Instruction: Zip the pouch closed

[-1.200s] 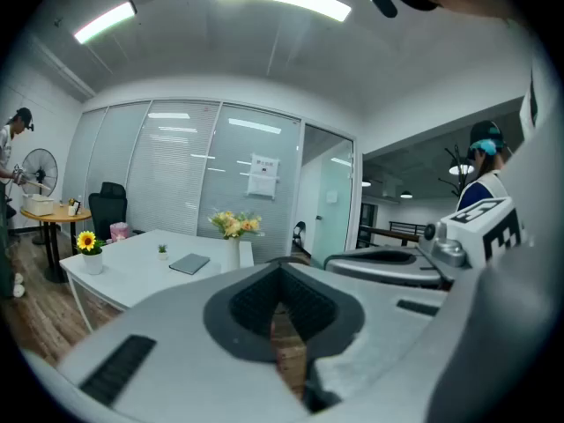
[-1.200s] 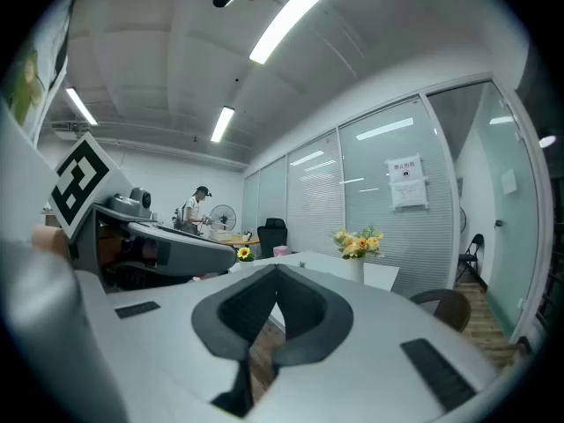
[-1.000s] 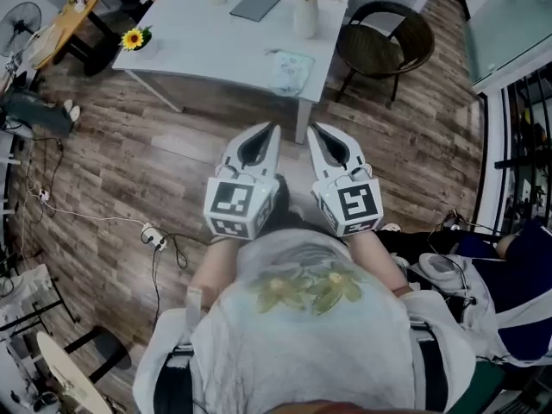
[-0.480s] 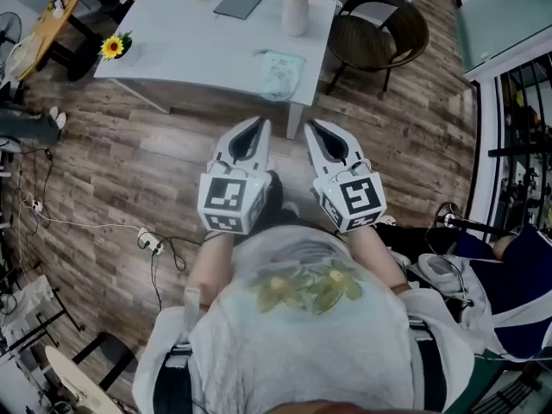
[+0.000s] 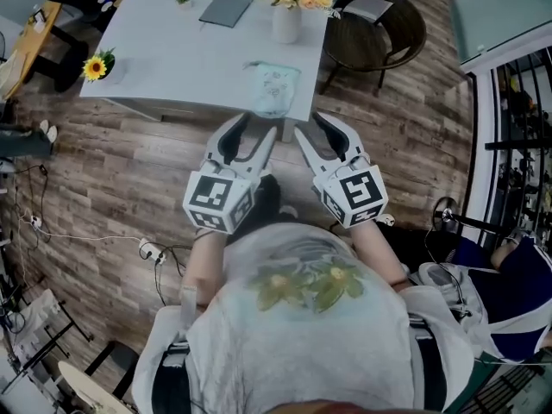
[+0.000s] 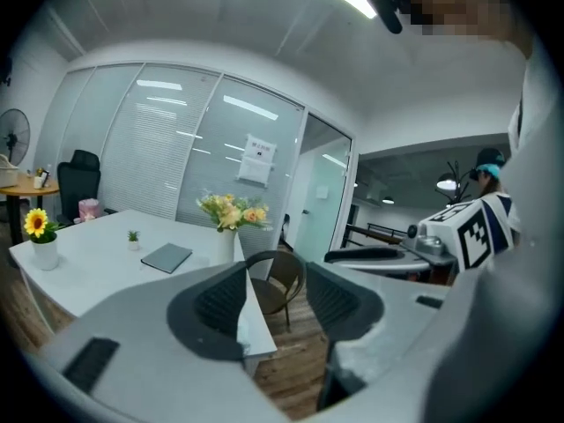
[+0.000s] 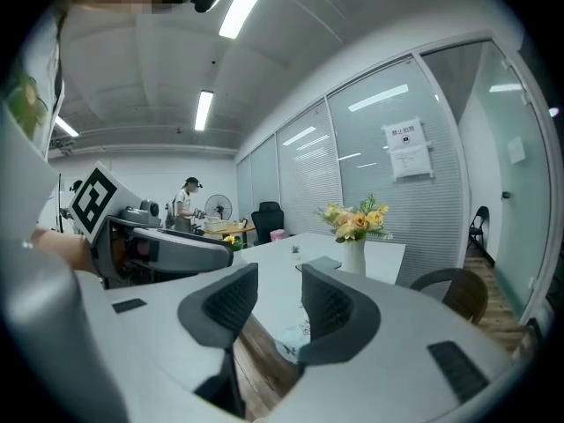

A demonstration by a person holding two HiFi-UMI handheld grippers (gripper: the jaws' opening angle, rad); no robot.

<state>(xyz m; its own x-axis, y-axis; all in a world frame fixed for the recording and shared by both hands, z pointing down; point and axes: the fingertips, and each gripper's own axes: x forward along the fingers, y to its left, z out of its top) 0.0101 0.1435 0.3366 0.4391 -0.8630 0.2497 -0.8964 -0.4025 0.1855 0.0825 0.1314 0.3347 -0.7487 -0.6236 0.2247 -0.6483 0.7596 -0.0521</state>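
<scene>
The pouch [image 5: 272, 87], pale with a light print, lies flat at the near edge of the white table [image 5: 181, 54]. It also shows low between the jaws in the right gripper view [image 7: 293, 340]. My left gripper [image 5: 259, 125] and right gripper [image 5: 309, 126] hang side by side over the wooden floor, just short of the table edge and the pouch. Both point toward the pouch. The jaws of both are opening, and nothing is between them in the left gripper view [image 6: 275, 273] or in the right gripper view [image 7: 279, 276]. Neither gripper touches the pouch.
A white vase of flowers [image 5: 285, 15] stands behind the pouch, with a grey notebook [image 5: 226, 5] and a small sunflower pot [image 5: 97, 65] further along the table. A round dark chair [image 5: 375, 28] sits at the table's right. A cable and power strip [image 5: 151, 248] lie on the floor at left.
Both grippers have moved forward toward the table and the pouch. Their jaws, shut before, now stand apart. The table has come closer in the head view.
</scene>
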